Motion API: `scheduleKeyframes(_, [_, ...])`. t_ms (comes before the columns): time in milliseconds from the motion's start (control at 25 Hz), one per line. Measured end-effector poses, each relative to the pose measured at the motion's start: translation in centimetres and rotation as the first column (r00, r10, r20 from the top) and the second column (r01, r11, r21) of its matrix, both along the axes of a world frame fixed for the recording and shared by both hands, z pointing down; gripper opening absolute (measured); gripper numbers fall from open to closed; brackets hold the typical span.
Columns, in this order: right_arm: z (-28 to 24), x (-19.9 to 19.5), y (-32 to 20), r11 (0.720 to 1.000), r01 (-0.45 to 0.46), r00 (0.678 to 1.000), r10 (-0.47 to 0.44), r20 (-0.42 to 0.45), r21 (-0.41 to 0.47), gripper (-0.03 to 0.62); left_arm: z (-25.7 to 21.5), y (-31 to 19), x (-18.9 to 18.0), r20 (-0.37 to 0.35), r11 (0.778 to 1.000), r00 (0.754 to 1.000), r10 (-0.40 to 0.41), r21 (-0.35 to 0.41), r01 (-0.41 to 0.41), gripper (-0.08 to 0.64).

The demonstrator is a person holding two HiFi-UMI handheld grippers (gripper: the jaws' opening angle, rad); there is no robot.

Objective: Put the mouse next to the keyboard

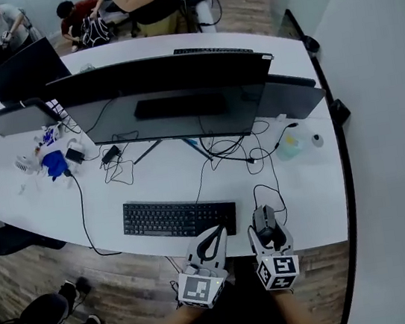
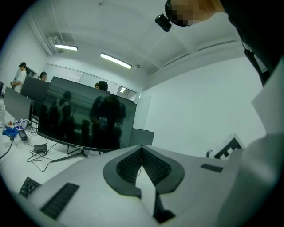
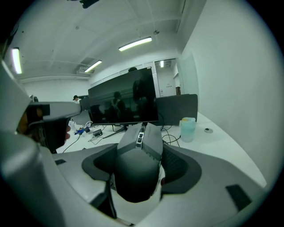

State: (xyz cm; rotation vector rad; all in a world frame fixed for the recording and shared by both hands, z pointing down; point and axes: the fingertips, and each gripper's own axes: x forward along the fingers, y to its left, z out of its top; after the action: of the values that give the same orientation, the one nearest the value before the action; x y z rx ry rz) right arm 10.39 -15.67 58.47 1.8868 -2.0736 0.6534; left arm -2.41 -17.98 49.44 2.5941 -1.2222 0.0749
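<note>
A black wired mouse [image 1: 264,220] is just right of the black keyboard [image 1: 178,218], near the white desk's front edge [image 1: 311,235]. My right gripper [image 1: 271,235] is shut on the mouse, with one jaw on each side of its body. In the right gripper view the mouse [image 3: 138,166] fills the gap between the dark pads [image 3: 177,166]. I cannot tell whether it rests on the desk or is held just above it. My left gripper [image 1: 214,242] hovers at the keyboard's right front corner. Its jaws [image 2: 142,148] are shut with nothing between them.
A wide curved monitor [image 1: 170,98] stands behind the keyboard, with loose cables [image 1: 231,153] under it. The mouse cord [image 1: 273,192] runs back from the mouse. A pale blue cup [image 1: 288,146] and a small round object [image 1: 318,140] sit at the right. Blue clutter [image 1: 53,161] lies at the left.
</note>
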Motion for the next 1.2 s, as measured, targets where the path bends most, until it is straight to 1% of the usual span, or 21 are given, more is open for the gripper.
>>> scheduleKeyframes(160, [4.2,-0.2,-0.7,0.997,0.044,0.999,-0.046,-0.025,-0.068,0.311,0.7,-0.9,-0.6,-0.004,1.000,1.000,-0.028,-0.006,0.028,0.012])
scheduleKeyframes(320, [8.2,-0.2,-0.8,0.987,0.072,0.997,-0.076,-0.019,-0.146,0.311,1.2,-1.5,-0.2,0.024,0.999,0.999,-0.029,-0.018,0.029,0.012])
scheduleKeyframes(480, [11.4,0.4,-0.9,0.975,0.066,0.997,-0.072,-0.018,-0.214,0.311,1.4,-2.4,0.5,0.027,0.998,0.999,-0.036,-0.051,0.038,0.012])
scheduleKeyframes(640, [14.5,1.2,-1.5,0.959,0.055,0.997,-0.070,-0.043,-0.277,0.311,2.9,-2.8,1.1,0.028,0.994,0.998,-0.058,-0.086,0.060,0.012])
scheduleKeyframes(920, [17.3,2.9,-2.2,0.936,0.045,0.997,-0.065,-0.046,-0.349,0.312,3.3,-3.9,1.8,0.042,0.993,0.996,-0.072,-0.094,0.076,0.012])
scheduleKeyframes(1040, [18.1,2.6,-2.3,0.926,0.061,0.994,-0.088,-0.056,-0.371,0.313,3.7,-4.4,1.8,0.052,0.991,0.995,-0.080,-0.098,0.085,0.012])
scheduleKeyframes(1200, [19.6,2.3,-2.1,0.906,0.074,0.991,-0.115,-0.075,-0.416,0.313,4.1,-4.6,1.8,0.054,0.990,0.994,-0.093,-0.102,0.098,0.012])
